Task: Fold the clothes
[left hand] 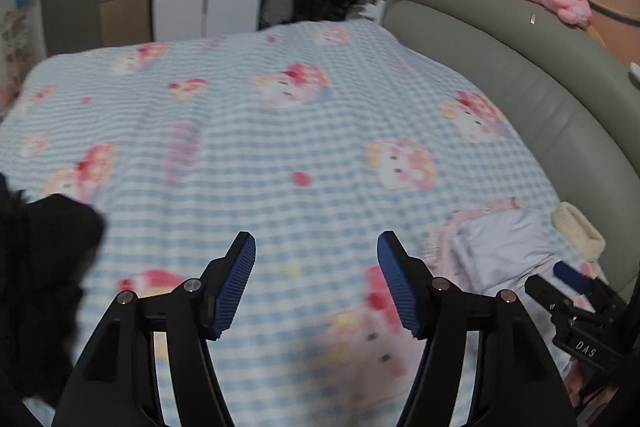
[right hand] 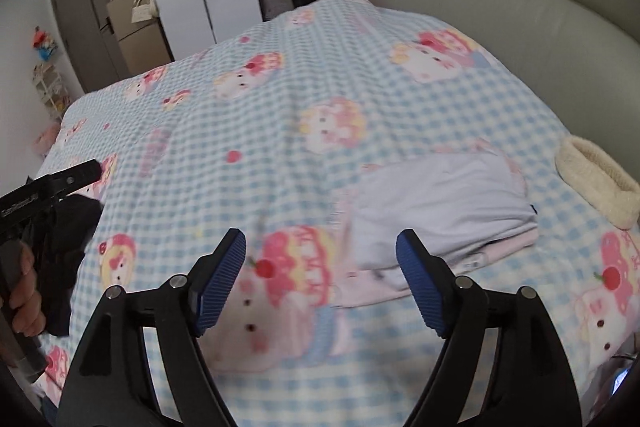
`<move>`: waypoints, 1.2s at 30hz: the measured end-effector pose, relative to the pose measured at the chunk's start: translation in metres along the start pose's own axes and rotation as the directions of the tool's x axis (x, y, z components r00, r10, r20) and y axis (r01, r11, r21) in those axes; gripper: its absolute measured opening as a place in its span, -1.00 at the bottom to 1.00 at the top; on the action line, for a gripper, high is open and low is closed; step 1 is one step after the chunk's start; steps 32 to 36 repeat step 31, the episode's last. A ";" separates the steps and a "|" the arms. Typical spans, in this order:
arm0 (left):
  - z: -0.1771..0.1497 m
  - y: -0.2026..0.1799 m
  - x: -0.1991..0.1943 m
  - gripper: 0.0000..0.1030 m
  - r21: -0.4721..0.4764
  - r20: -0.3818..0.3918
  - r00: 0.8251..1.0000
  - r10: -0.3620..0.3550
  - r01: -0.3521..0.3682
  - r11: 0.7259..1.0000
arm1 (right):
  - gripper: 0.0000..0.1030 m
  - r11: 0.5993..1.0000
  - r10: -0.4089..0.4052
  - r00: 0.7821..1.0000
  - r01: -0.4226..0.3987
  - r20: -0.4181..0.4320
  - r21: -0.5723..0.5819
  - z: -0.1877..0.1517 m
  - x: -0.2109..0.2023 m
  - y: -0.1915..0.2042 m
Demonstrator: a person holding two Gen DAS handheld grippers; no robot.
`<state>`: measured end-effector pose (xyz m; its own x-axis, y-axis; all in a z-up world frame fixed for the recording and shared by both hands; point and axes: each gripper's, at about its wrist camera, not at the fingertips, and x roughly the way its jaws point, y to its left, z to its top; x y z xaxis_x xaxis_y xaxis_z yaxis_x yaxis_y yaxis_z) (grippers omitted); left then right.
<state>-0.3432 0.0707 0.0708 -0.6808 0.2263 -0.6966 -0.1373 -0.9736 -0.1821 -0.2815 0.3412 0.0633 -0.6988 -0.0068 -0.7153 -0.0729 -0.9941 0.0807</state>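
A folded pale lavender garment (right hand: 440,203) lies on a folded pink one (right hand: 384,287) at the right side of the bed; the stack also shows in the left wrist view (left hand: 500,247). A black garment (left hand: 44,267) lies bunched at the bed's left edge and also shows in the right wrist view (right hand: 64,251). My left gripper (left hand: 316,279) is open and empty above the bedspread, right of the black garment. My right gripper (right hand: 320,279) is open and empty, hovering just in front of the folded stack.
The bed is covered by a blue checked bedspread (left hand: 280,131) with cartoon prints. A cream knitted band (right hand: 600,179) lies by the grey padded headboard (left hand: 520,59). A wardrobe and doors stand beyond the bed's far side.
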 end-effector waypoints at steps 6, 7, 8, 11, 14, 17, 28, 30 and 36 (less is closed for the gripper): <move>-0.022 0.056 -0.052 0.56 -0.027 0.022 0.994 0.106 -0.105 0.994 | 0.71 0.997 0.050 0.999 -0.050 0.007 -0.053 -0.022 -0.033 0.065; -0.027 0.063 -0.061 0.57 -0.032 0.025 0.992 0.122 -0.121 0.992 | 0.71 0.996 0.058 0.998 -0.058 0.007 -0.062 -0.026 -0.038 0.075; -0.038 0.068 -0.073 0.57 -0.028 0.027 0.991 0.134 -0.133 0.991 | 0.72 0.995 0.066 0.998 -0.066 0.007 -0.072 -0.031 -0.044 0.085; -0.068 0.078 -0.108 0.60 -0.018 0.042 0.986 0.160 -0.160 0.987 | 0.73 0.992 0.084 0.996 -0.082 0.017 -0.094 -0.049 -0.073 0.100; -0.104 0.081 -0.143 0.66 -0.027 0.060 0.982 0.180 -0.179 0.984 | 0.83 0.991 0.107 0.994 -0.104 0.030 -0.083 -0.073 -0.104 0.108; -0.145 0.080 -0.172 0.69 -0.053 0.056 0.982 0.182 -0.179 0.982 | 0.94 0.990 0.131 0.990 -0.128 0.048 -0.066 -0.104 -0.136 0.115; -0.253 0.059 -0.203 0.69 -0.094 -0.001 0.991 0.135 -0.135 0.986 | 0.94 0.995 0.087 0.996 -0.086 0.002 -0.052 -0.214 -0.172 0.129; -0.260 0.057 -0.207 0.69 -0.091 0.003 0.992 0.129 -0.128 0.988 | 0.94 0.995 0.074 0.997 -0.073 0.005 -0.064 -0.224 -0.177 0.132; -0.263 0.056 -0.209 0.69 -0.089 0.005 0.992 0.125 -0.124 0.988 | 0.94 0.995 0.068 0.998 -0.067 0.003 -0.075 -0.229 -0.179 0.133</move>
